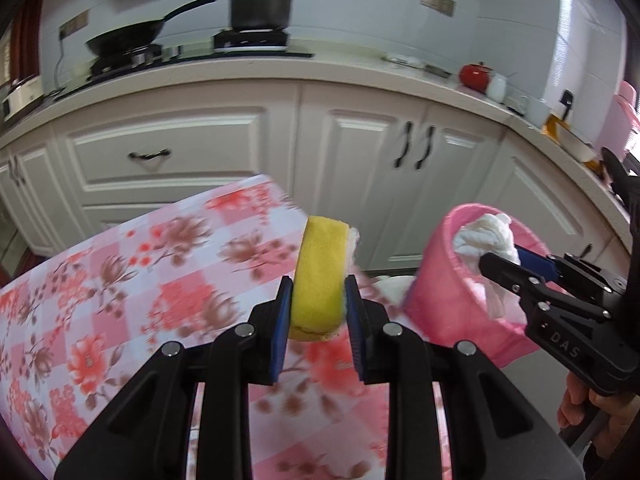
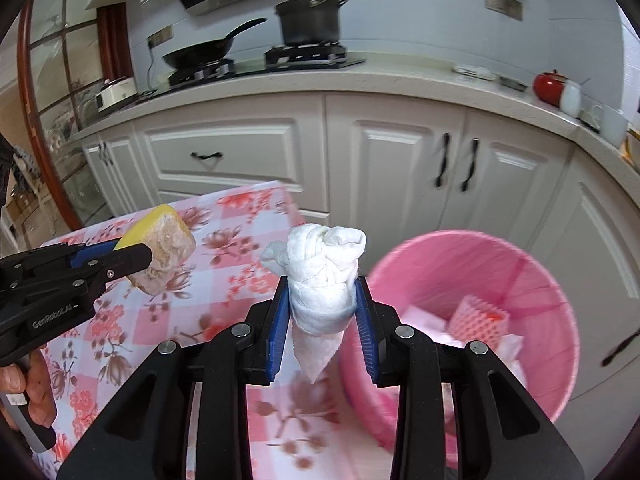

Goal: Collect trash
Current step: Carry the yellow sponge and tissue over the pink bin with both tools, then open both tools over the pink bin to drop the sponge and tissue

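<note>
My left gripper (image 1: 318,286) is shut on a yellow sponge (image 1: 320,268) with a worn whitish face, held above the pink floral tablecloth (image 1: 120,300). From the right wrist view the same sponge (image 2: 160,248) juts from the left gripper (image 2: 138,260) at the left. My right gripper (image 2: 322,284) is shut on a knotted white tissue wad (image 2: 324,276), lifted over the table's right edge. The left wrist view shows that wad (image 1: 484,238) in the right gripper (image 1: 500,260) in front of the pink trash bin (image 1: 432,300). The bin (image 2: 540,280), lined with a pink bag, holds pink and white scraps.
White kitchen cabinets (image 2: 360,152) stand behind the table. On the counter sit a black pan (image 2: 204,50), a black pot (image 2: 308,16), a red apple-shaped jar (image 2: 550,86) and white cups (image 2: 612,124). A person's hand (image 2: 24,392) grips the left tool's handle.
</note>
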Motion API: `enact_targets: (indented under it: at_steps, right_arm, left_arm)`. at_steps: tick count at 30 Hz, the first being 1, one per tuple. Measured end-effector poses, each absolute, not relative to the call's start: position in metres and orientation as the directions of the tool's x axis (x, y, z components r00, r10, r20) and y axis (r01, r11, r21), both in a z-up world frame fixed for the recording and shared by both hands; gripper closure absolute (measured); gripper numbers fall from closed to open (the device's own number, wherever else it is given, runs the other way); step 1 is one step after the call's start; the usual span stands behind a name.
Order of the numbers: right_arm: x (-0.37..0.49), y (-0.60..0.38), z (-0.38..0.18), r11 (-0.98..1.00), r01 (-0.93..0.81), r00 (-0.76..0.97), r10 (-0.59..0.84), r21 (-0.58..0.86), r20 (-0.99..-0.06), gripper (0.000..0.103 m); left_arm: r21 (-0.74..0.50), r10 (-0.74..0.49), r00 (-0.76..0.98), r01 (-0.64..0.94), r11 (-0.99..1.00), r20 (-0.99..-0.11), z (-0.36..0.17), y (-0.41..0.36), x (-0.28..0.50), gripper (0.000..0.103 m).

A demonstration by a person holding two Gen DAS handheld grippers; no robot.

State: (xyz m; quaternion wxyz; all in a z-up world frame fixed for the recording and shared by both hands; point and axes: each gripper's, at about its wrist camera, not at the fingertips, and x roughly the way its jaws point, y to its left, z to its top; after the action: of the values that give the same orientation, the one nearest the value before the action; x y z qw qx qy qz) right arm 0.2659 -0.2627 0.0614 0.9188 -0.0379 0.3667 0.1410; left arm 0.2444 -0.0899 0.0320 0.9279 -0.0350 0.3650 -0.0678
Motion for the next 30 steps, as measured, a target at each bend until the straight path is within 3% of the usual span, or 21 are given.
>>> enact_targets:
  at_steps: [30]
  right_arm:
    - [0.297,-0.404,0.069,0.999,-0.032,0.738,0.03,0.008,-0.674,0.071]
  left_arm:
    - [-0.202,-0.396,0.622,0.36,0.911,-0.675,0.041,-0.241,0.3,0.078]
